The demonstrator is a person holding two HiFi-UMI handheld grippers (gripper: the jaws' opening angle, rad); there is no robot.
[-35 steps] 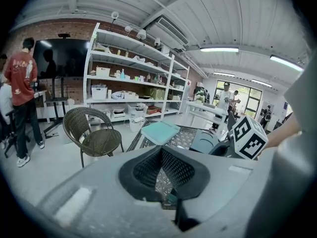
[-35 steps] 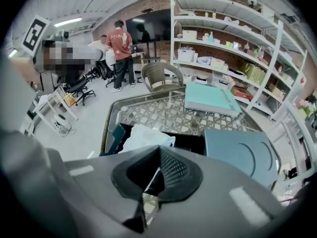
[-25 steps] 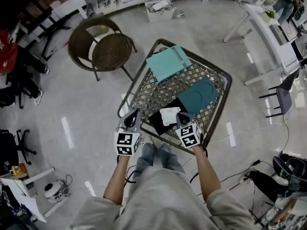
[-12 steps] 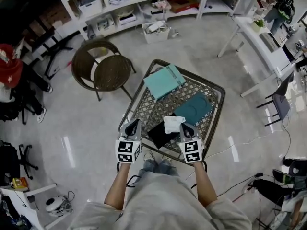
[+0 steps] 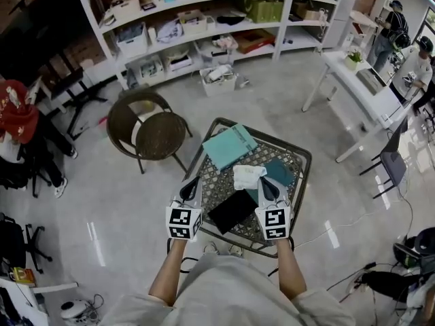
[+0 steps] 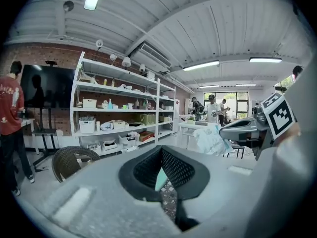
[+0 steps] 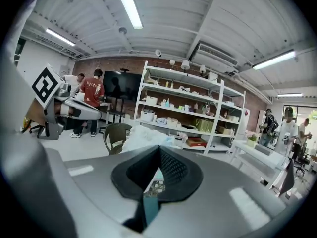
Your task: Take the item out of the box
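**White item up in the right jaws, above the lattice desk**

The room is a workshop with a glossy grey floor [image 5: 95, 182]. At its far left stands a person in a red shirt [image 5: 15, 114]. Long white shelving [image 5: 197, 26], loaded with bins and boxes, runs along the back wall. A round wicker chair [image 5: 151, 131] stands near the left corner of the lattice desk [image 5: 219, 182], close to it but not touching.

The left gripper [image 5: 191, 182] hangs over the desk's left edge. Its jaws are drawn together to a thin slit with nothing between them, and only the lattice and a strip of teal show through.

On the far part of the desk lies a light teal lid [image 5: 230, 146], flat and turned at an angle. A black panel [image 5: 232, 210] lies on the near part, between the two grippers.

The white item [image 5: 248, 176], crumpled and bag-like, sits at the tip of the right gripper [image 5: 265, 182], whose jaws are pinched on it. The left gripper view shows it raised in the air, off the desk. From above it is out of the dark teal box [image 5: 282, 170] and just beside that box's left edge. The right gripper's body covers part of the box.

Further right a white desk [image 5: 353, 94] carries a small plant. Two people [image 5: 408, 63] stand behind it, and an office chair [image 5: 393, 161] stands near its legs.
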